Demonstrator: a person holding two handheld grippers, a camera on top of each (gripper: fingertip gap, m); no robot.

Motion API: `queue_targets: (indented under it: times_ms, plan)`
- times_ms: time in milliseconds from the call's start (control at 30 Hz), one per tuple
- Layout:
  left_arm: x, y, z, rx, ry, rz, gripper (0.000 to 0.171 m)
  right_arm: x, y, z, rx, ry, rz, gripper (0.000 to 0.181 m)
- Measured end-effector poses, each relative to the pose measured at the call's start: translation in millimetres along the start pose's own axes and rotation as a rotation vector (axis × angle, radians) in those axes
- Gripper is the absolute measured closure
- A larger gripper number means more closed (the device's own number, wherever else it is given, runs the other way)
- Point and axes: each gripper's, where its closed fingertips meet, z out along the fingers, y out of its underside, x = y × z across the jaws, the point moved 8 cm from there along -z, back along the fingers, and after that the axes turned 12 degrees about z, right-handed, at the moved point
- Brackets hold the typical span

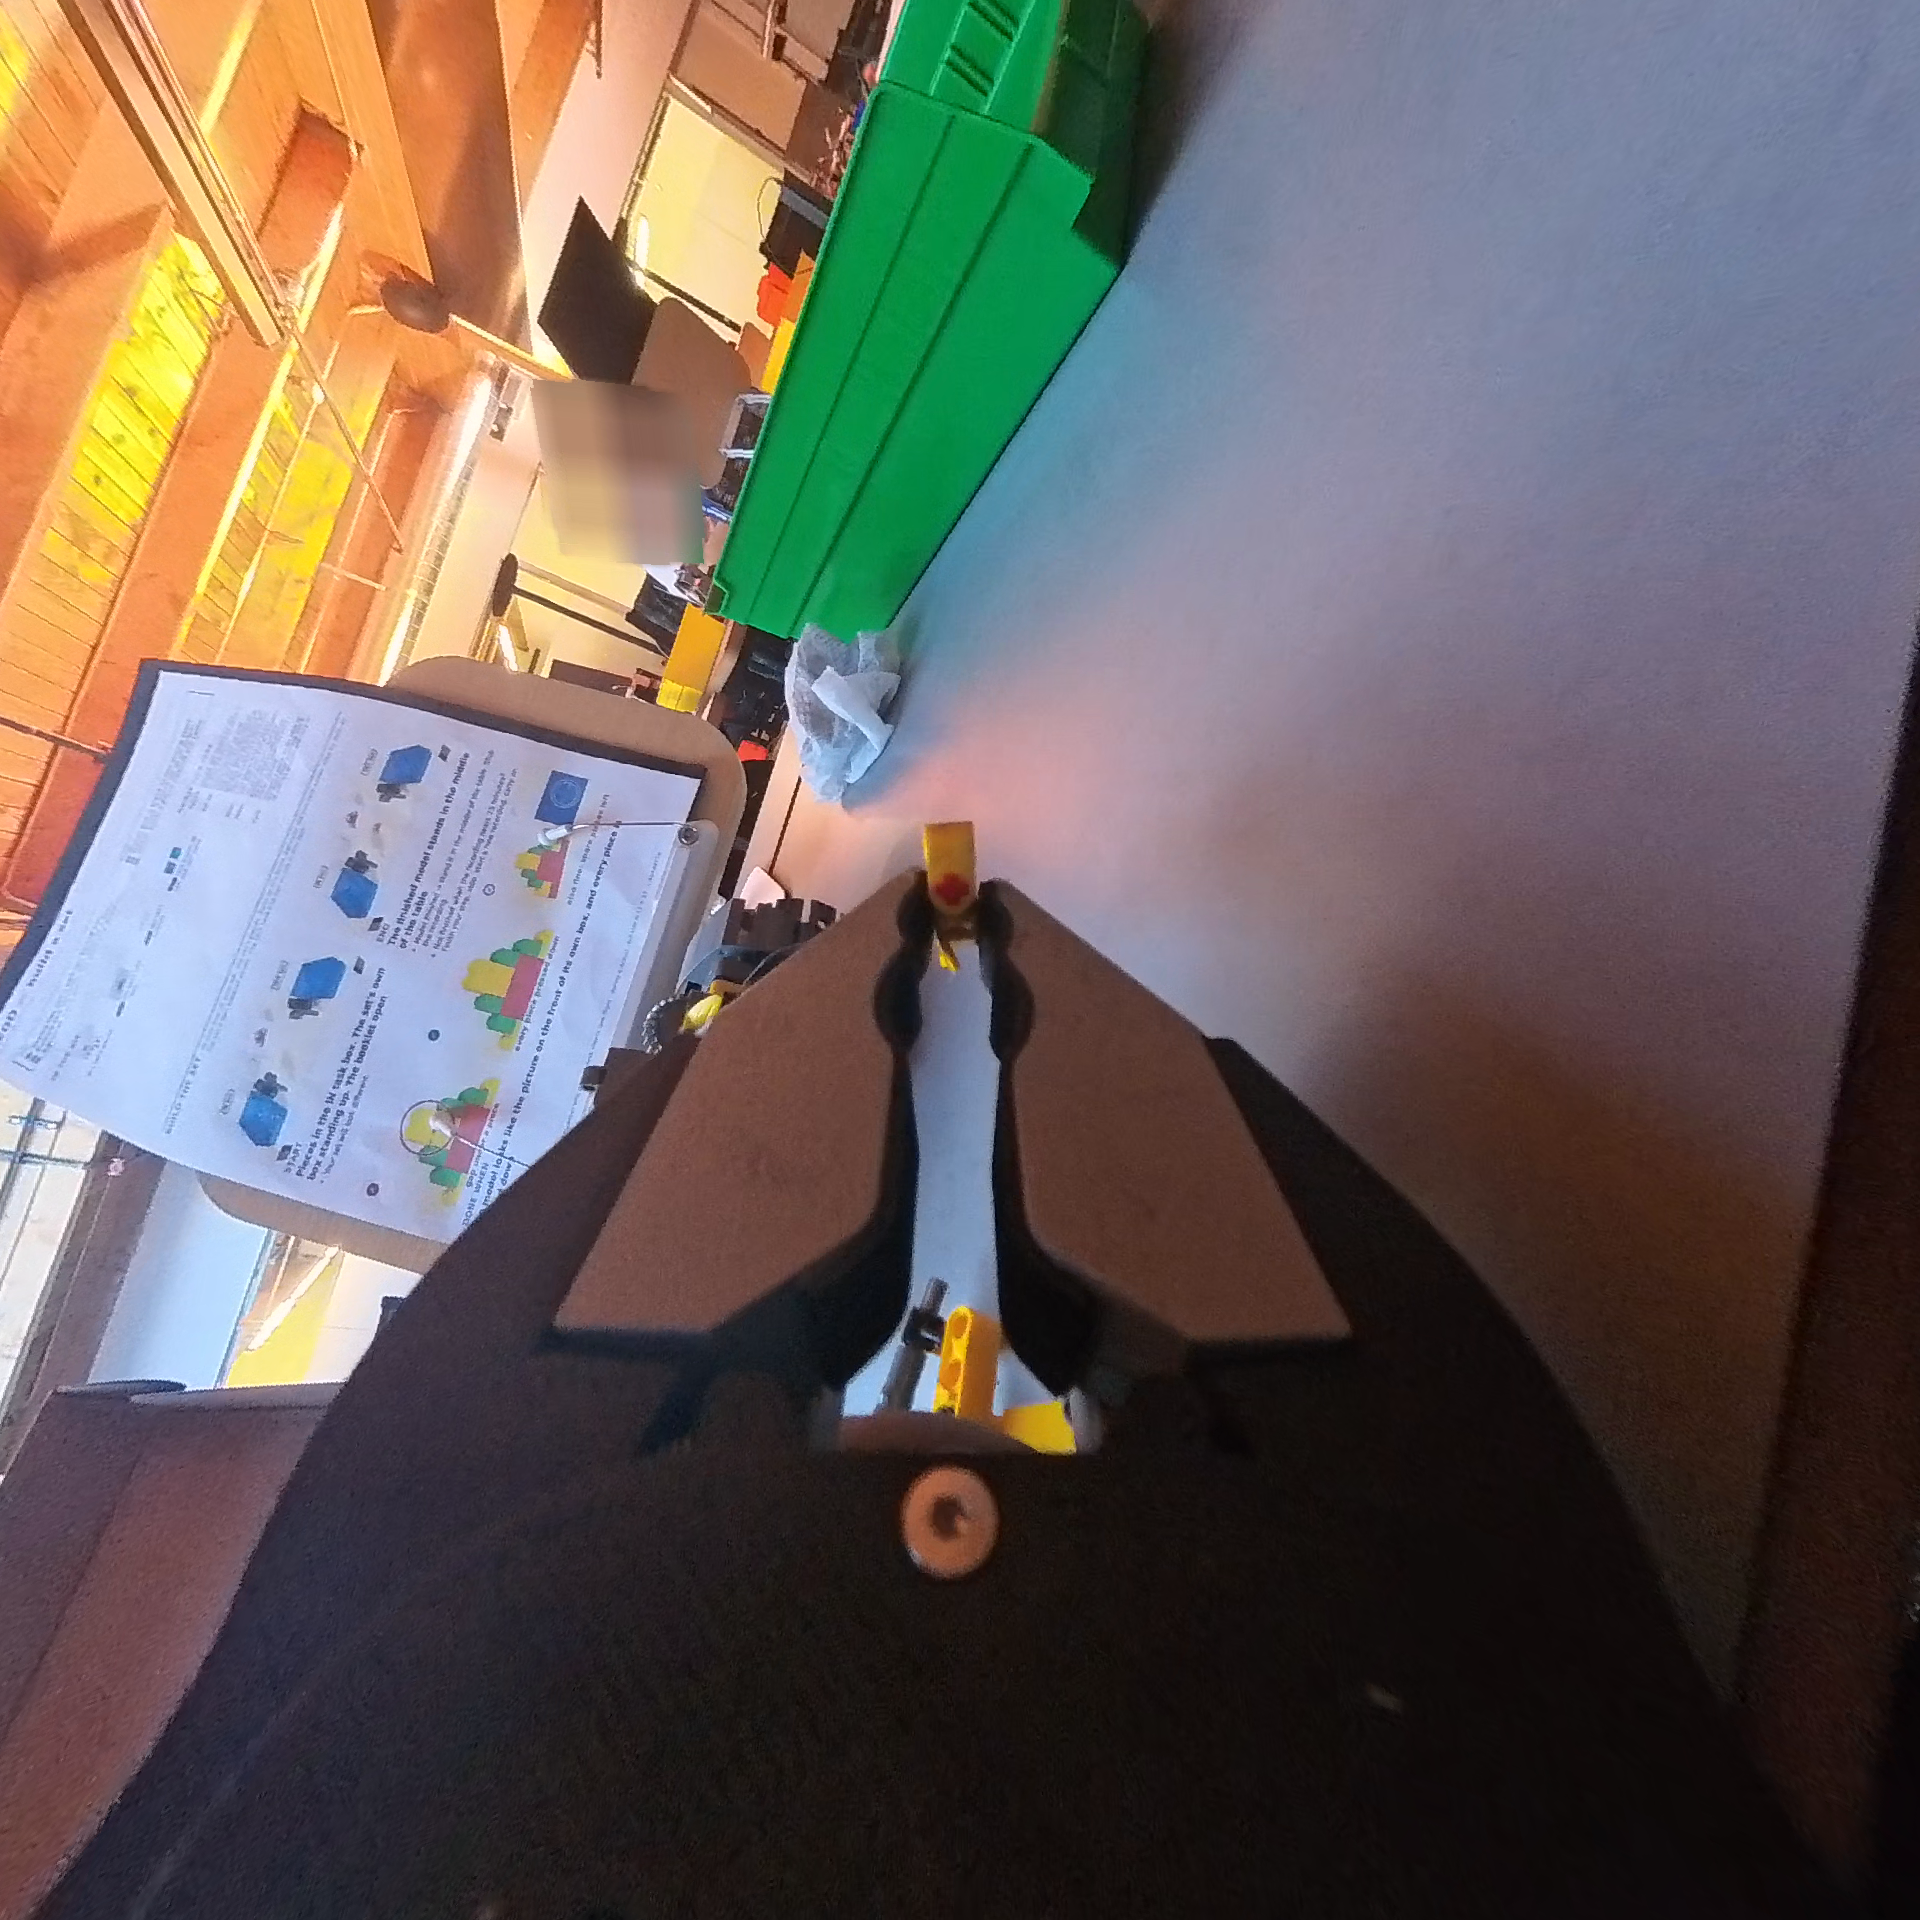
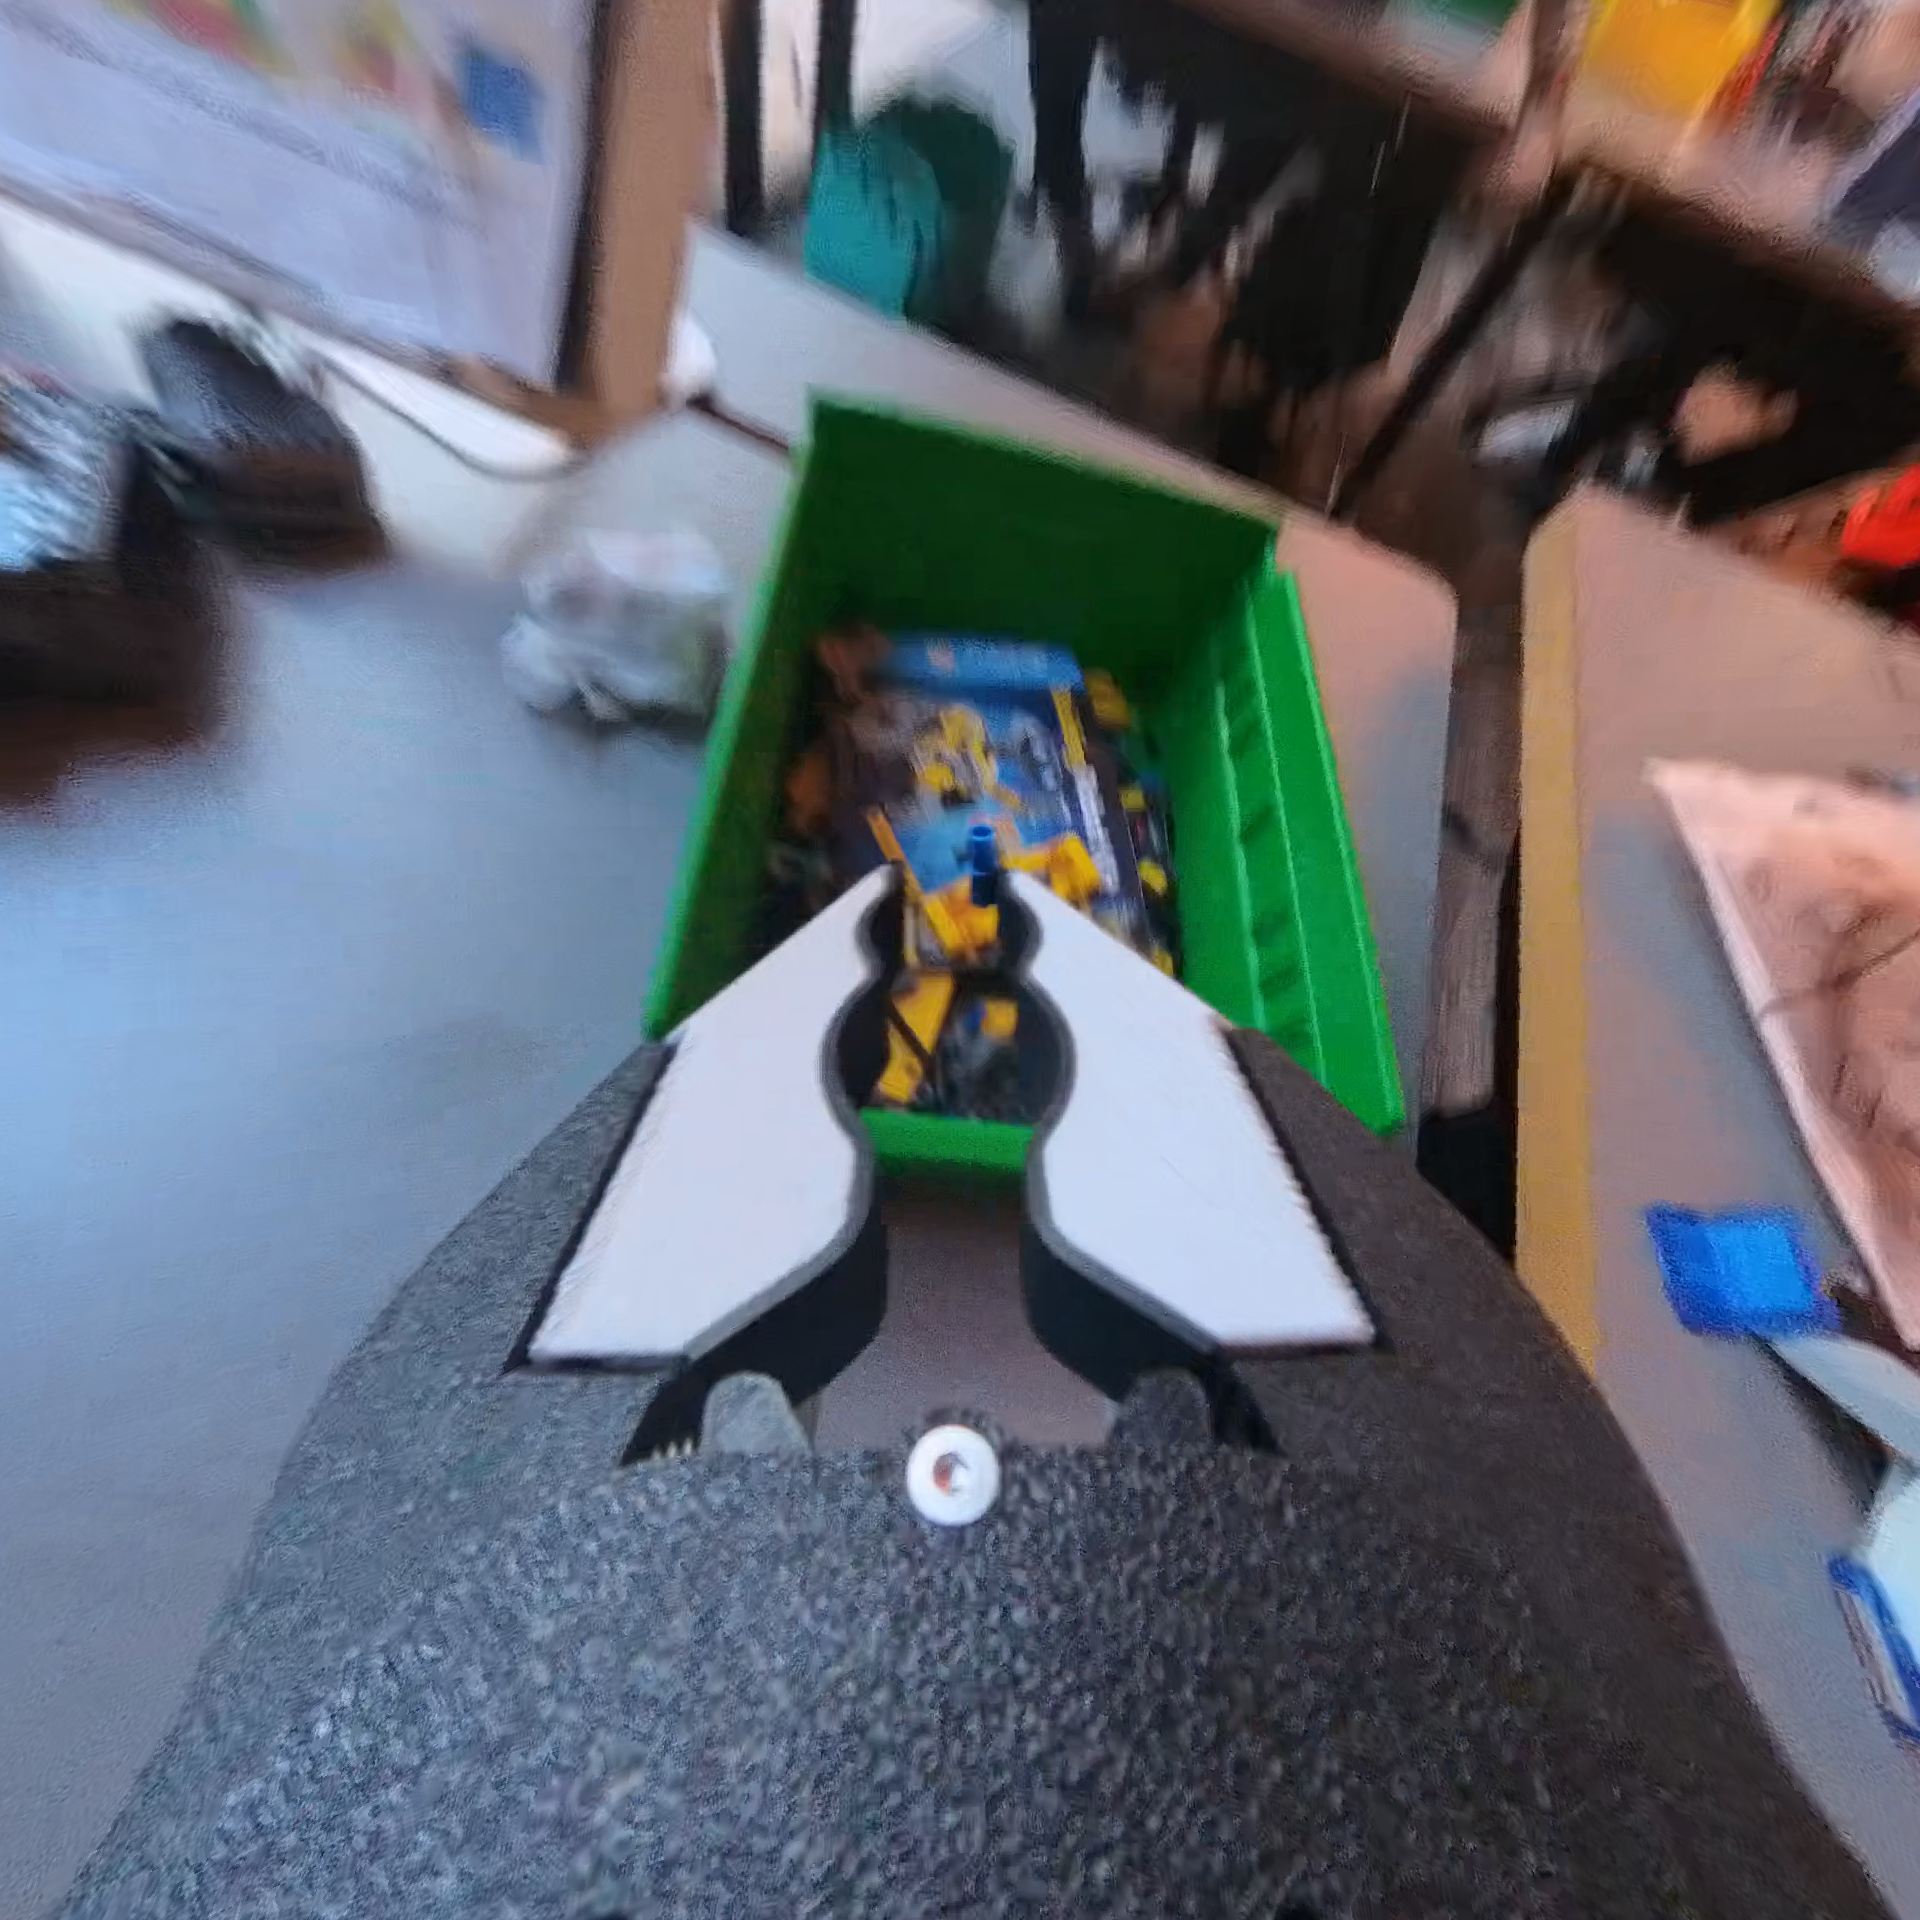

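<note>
1. Left wrist view, far left: a printed instruction sheet (image 1: 343, 935) stands propped on a brown board, with pictures of blue boxes and coloured brick models on it.
2. Moving right, a crumpled clear plastic bag (image 1: 842, 717) lies on the grey table (image 1: 1455, 727), just beside the near end of a green bin (image 1: 914, 353) that runs away into the distance.
3. Centre of that view: the left claw (image 1: 954, 902) has its tips drawn in tight on a small yellow piece with a red mark (image 1: 951, 868), and the piece sticks out past the tips, held above the table.
4. Low between the fingers, close to the camera, more yellow brick parts (image 1: 961, 1351) and a thin grey axle show through the gap.
5. Over to the right wrist view, and it is badly blurred. At left, the same pale bag (image 2: 613, 623) sits on the table beside the bin.
6. Centre: the right claw (image 2: 951, 894) hovers above the near end of the open green bin (image 2: 1278, 810), and a small blue pin (image 2: 980, 857) stands up at the tips. They look closed around it, though the blur makes that hard to swear to.
7. Inside the bin: a blue booklet (image 2: 997, 748) lying on a heap of yellow and dark brick pieces (image 2: 935, 1029).
8. Far right: a blue flat object (image 2: 1735, 1268) rests on a neighbouring grey surface with a yellow edge, near a pale sheet (image 2: 1829, 987).
</note>
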Motion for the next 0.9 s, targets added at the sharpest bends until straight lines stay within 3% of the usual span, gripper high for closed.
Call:
queue_targets:
  times_ms: [100, 200, 300, 367, 467, 533, 667, 800, 900]
  plan:
    - [0, 1, 0, -0.007, -0.005, 0.002, 0.166, 21, 10, 29, -0.164, -0.010, 0.060, 0.155]
    - [0, 1, 0, -0.012, -0.007, 0.002, 0.167, 27, 8, 38, -0.140, -0.017, 0.078, 0.155]
    - [0, 1, 0, -0.015, -0.008, 0.000, 0.166, 27, 11, 47, -0.204, -0.046, 0.098, 0.153]
    - [-1, 1, -1, -0.009, -0.017, -0.002, 0.167, 17, 8, 41, -0.155, -0.074, 0.102, 0.155]
    - [-3, -1, -3, 0.019, -0.052, 0.029, 0.167, -29, 9, 24, -0.067, -0.246, 0.085, 0.156]
    - [-3, -5, -6, 0.056, -0.098, 0.091, 0.166, -76, 19, 13, -0.014, -0.451, 0.071, 0.156]
    - [2, -17, -14, 0.135, -0.174, 0.233, 0.167, -176, 66, 0, -0.002, -0.805, -0.053, 0.155]
    - [9, -32, -28, 0.270, -0.227, 0.331, 0.167, -247, 115, -12, 0.055, -0.875, -0.396, 0.157]
    - [7, -32, -31, 0.291, -0.246, 0.321, 0.168, -269, 132, -23, 0.113, -0.848, -0.565, 0.157]
